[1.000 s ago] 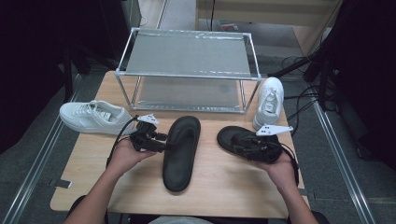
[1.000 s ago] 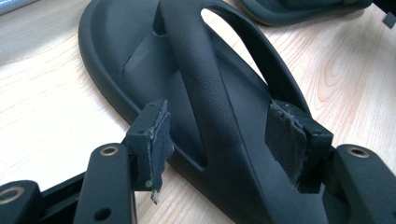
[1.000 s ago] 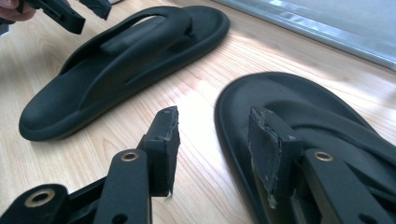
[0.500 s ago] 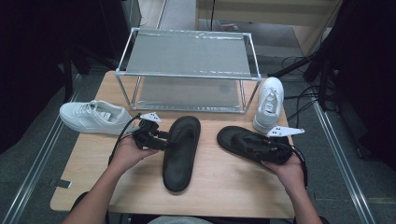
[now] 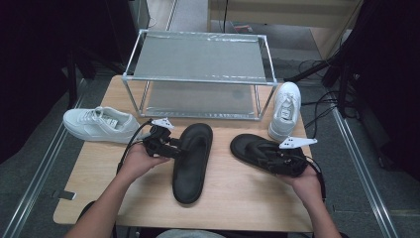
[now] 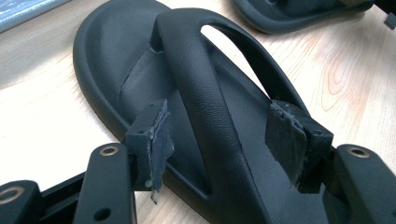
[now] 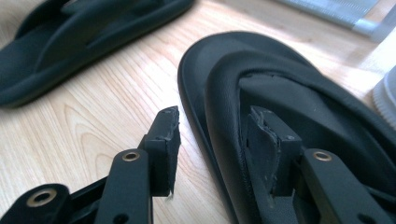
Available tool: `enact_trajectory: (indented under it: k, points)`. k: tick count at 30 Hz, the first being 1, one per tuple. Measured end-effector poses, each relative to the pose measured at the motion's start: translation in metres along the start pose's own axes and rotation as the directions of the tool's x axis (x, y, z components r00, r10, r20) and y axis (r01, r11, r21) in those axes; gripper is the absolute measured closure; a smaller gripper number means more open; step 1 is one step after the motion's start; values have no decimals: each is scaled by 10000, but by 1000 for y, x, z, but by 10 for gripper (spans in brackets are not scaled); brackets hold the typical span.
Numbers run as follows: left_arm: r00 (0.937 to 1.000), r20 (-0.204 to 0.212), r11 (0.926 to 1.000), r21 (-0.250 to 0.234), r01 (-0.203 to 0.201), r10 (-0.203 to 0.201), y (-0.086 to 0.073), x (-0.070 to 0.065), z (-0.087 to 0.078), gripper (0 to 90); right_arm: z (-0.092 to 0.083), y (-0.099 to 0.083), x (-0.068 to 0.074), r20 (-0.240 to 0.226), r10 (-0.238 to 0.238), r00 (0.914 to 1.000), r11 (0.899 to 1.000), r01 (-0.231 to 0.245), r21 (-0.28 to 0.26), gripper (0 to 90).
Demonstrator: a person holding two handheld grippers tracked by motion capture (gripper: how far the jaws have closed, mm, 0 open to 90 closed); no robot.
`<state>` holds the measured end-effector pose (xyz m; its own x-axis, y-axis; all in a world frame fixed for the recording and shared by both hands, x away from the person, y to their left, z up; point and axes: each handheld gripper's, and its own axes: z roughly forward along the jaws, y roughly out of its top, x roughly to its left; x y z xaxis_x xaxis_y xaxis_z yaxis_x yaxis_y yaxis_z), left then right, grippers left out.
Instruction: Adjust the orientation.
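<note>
Bench (image 5: 99, 168) state: two black flip-flop sandals and two white sneakers on light wood, metal-frame rack (image 5: 198, 74) with two mesh shelves at the far side.

Left gripper (image 5: 171, 148) sits at the left edge of the left sandal (image 5: 190, 161), which lies lengthwise near bench centre. In the left gripper view its jaws are spread wide, one pad on each side of the sandal's strap (image 6: 205, 107), not touching it; near pad is just over the sole rim.

Right gripper (image 5: 277, 158) is over the right sandal (image 5: 252, 148), which lies angled, toe toward bench centre. In the right gripper view the jaws are apart and straddle the sandal's outer edge: one pad inside against the strap, the other outside over bare wood. Not clamped.

Left sneaker (image 5: 99, 124) lies on its side at the left edge of the bench. Right sneaker (image 5: 286, 109) stands just beside the rack's right front leg, well clear of both grippers.
</note>
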<state>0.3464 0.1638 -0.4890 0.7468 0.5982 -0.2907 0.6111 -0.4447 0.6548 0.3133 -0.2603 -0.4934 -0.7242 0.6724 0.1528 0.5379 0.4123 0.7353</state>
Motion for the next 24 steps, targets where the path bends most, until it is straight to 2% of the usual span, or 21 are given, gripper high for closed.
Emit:
enact_trajectory:
  k: [4, 7, 10, 12, 13, 14, 18, 24]
  points:
    - [10000, 21, 10000, -11, -40, 40, 1, 1, 1, 406, 7, -1, -3, -230, 25, 9997, 9999, -21, 171, 581]
    - [10000, 13, 10000, -25, -2, 2, 1, 1, 2, 405, 14, -2, -4, -300, -152, 9994, 9989, 165, 434, 614]
    - [10000, 11, 10000, -28, -9, 9, 1, 1, 2, 405, 18, -2, -5, -325, -75, 9994, 9979, 96, 636, 666]
    - [10000, 2, 10000, -49, -3, 3, 1, 1, 1, 405, 18, -2, -8, -319, 156, 9994, 9980, -136, 616, 747]
    - [10000, 7, 10000, -48, -3, 3, 1, 1, 1, 405, 19, -2, -9, -459, 300, 9985, 9977, -270, 628, 762]
    - [10000, -2, 10000, -51, 0, 0, 1, 1, 1, 405, 19, -1, -9, -471, 257, 9986, 9977, -227, 638, 791]
    - [10000, -13, 10000, -42, -43, 43, 1, 2, 1, 404, 18, 3, -7, -507, 265, 9984, 9970, -228, 741, 805]
    - [10000, -66, 9999, -86, -64, 64, 1, 1, 0, 405, 15, 12, 2, -369, 392, 9986, 9979, -372, 523, 807]
